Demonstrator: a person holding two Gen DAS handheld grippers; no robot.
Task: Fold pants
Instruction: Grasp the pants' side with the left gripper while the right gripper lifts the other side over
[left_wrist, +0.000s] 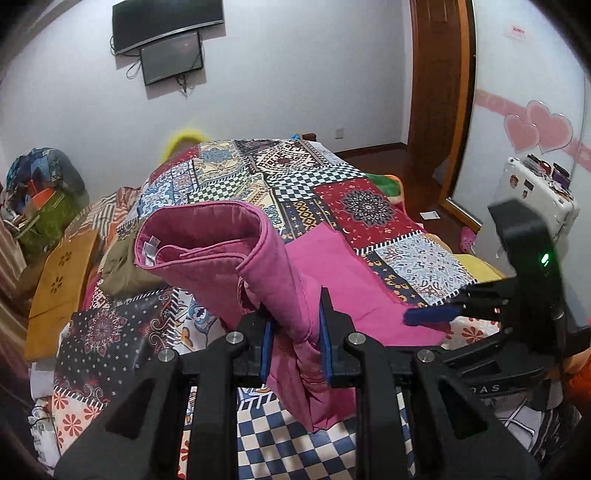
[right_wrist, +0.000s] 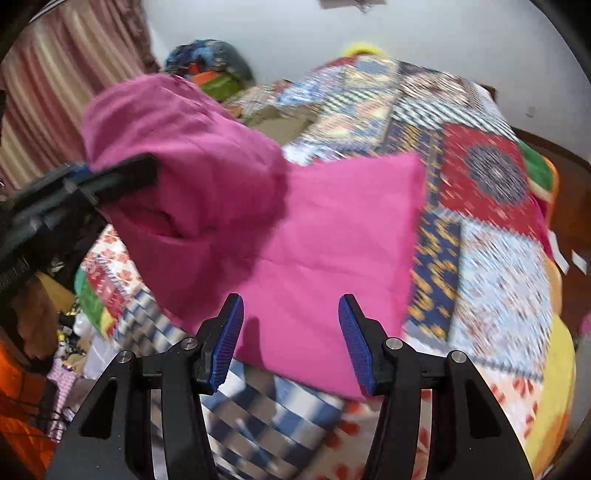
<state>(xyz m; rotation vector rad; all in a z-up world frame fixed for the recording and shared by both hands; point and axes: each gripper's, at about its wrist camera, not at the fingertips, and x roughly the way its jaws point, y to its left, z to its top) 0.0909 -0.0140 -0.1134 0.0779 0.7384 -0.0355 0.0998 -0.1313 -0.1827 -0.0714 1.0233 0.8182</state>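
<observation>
The pink pants (left_wrist: 325, 269) lie on a patchwork bedspread (left_wrist: 362, 206). My left gripper (left_wrist: 295, 332) is shut on a bunched end of the pants and lifts it, so the waistband (left_wrist: 207, 236) curls up and open above the bed. In the right wrist view the lifted part (right_wrist: 184, 147) hangs at the left from the left gripper (right_wrist: 110, 177), and the flat part of the pants (right_wrist: 332, 236) lies ahead. My right gripper (right_wrist: 291, 332) is open and empty, just above the near edge of the flat part. It also shows in the left wrist view (left_wrist: 436, 314).
An olive garment (left_wrist: 125, 266) and a yellow-brown board (left_wrist: 62, 280) lie at the bed's left side. A pile of bags (left_wrist: 44, 192) stands by the wall. A white suitcase (left_wrist: 535, 192) stands at the right. A wooden door frame (left_wrist: 439, 110) is behind the bed.
</observation>
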